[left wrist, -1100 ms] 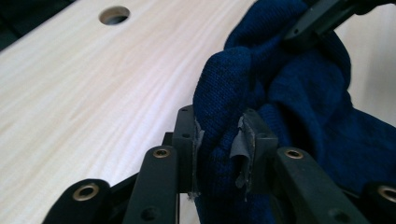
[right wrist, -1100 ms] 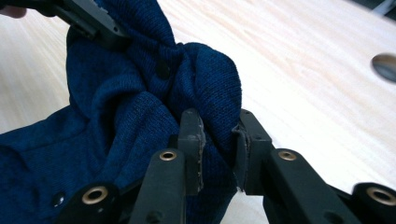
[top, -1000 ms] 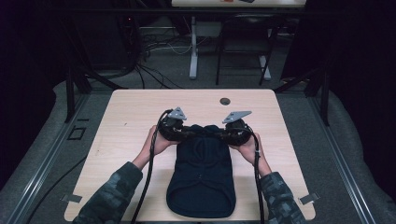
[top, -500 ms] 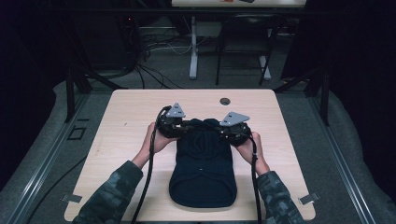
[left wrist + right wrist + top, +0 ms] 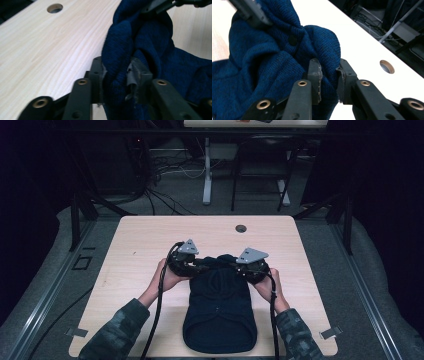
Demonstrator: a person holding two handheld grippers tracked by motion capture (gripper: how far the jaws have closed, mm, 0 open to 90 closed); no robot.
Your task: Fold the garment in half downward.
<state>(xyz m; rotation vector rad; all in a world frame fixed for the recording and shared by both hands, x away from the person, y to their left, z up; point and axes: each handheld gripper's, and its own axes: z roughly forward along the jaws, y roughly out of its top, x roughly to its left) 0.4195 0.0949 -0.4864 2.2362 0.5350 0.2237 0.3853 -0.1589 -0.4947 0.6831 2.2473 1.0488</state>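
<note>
Two grippers pinch the far edge of a dark blue knit garment (image 5: pixel 220 312) that lies on the counter (image 5: pixel 135 245). Left gripper (image 5: pixel 116 75) and right gripper (image 5: pixel 329 75) each have jaws closed on a fold, bunching the far end between them, likely to fold it toward the person.

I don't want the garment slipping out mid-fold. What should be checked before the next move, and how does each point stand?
1. Left gripper clamped on the blue knit garment: ok, fabric sits between its jaws.
2. Right gripper clamped on it: ok, a fold is pinched.
3. Both grips at the garment's far end: ok.
4. Near end resting on the table: ok.
5. Far tabletop free up to the cable hole: ok.
6. How many fabric layers each gripper holds: cannot tell.
</note>
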